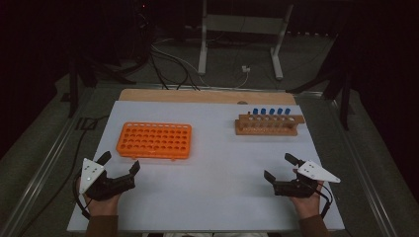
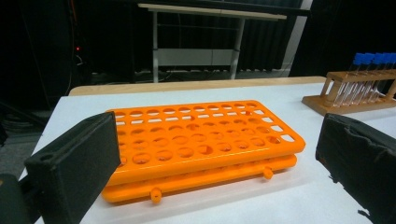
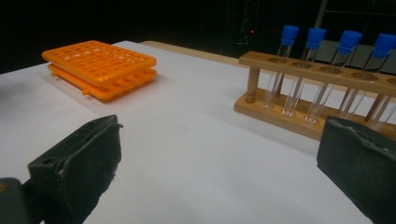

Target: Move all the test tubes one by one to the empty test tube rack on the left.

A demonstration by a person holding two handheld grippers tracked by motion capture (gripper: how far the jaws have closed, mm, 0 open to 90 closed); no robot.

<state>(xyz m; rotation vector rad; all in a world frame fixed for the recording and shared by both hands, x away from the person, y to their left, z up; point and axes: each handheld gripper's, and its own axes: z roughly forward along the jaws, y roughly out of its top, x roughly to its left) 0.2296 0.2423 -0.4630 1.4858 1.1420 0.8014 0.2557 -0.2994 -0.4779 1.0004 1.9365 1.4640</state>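
Observation:
An empty orange tube rack point(image 1: 154, 140) lies flat on the white table top point(image 1: 212, 173), left of centre; the left gripper view has the orange rack point(image 2: 201, 140) just ahead. At the back right a wooden rack point(image 1: 269, 124) holds several clear tubes with blue caps point(image 1: 272, 111), and it stands close in the right gripper view as the wooden rack point(image 3: 322, 93). My left gripper point(image 1: 118, 164) rests near the front left corner, open, nothing between its jaws. My right gripper point(image 1: 279, 165) sits near the front right, open and empty too.
The white sheet covers a wooden table whose bare back edge point(image 1: 207, 95) shows. Behind it on the dark floor stand a metal frame point(image 1: 242, 34) and loose cables point(image 1: 173, 64). A rail point(image 1: 39, 168) runs along the table's left side.

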